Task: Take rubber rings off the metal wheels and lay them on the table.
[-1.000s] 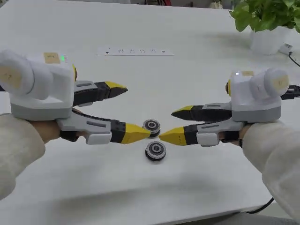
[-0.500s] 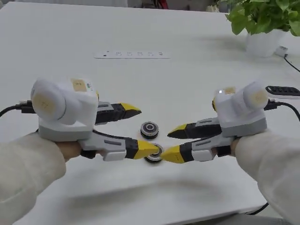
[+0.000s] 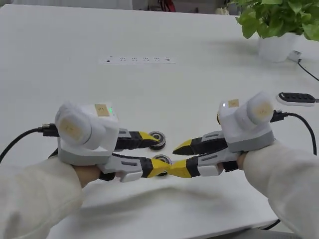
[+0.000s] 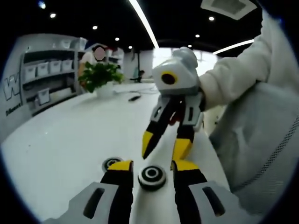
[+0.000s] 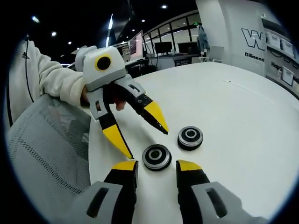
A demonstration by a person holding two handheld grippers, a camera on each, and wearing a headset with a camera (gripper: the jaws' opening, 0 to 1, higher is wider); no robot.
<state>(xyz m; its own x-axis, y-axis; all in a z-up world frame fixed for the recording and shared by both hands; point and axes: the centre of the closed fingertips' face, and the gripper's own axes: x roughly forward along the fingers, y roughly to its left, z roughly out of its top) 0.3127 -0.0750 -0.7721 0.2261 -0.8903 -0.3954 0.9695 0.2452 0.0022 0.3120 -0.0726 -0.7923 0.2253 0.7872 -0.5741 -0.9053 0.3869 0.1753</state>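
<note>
Centrally on the white counter (image 3: 164,94) lies a small round metal wheel (image 5: 156,157), flat, its black rubber ring (image 5: 146,158) on its rim. The left gripper (image 4: 153,165) holds its yellow-tipped jaws open, one tip on either side of that wheel, not clamping it. The right gripper (image 5: 156,164) faces it from the opposite side of that wheel, jaws likewise open astride it. Just beyond that wheel, apart from it, lies a second matching ringed wheel (image 3: 158,139). Well beyond lies a white power strip (image 3: 136,59).
</note>
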